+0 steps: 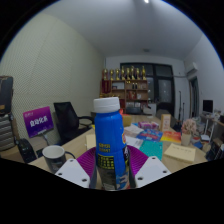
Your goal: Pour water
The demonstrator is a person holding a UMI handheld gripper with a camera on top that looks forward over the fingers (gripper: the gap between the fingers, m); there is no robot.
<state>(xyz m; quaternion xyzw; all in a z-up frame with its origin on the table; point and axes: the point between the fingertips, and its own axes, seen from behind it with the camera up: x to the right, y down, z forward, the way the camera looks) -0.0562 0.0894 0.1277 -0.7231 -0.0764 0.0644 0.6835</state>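
Claw of mine is clamped on the bottle, both pads pressing its sides, holding it upright with cap on so nothing spills. Mug sits on the counter just beside, probably my pouring target.

We see a black office chair at far left by a purple sign, shelves of red boxes on the far wall, and books right on the counter.

white walls | far shelf, perhaps trophies | black chair
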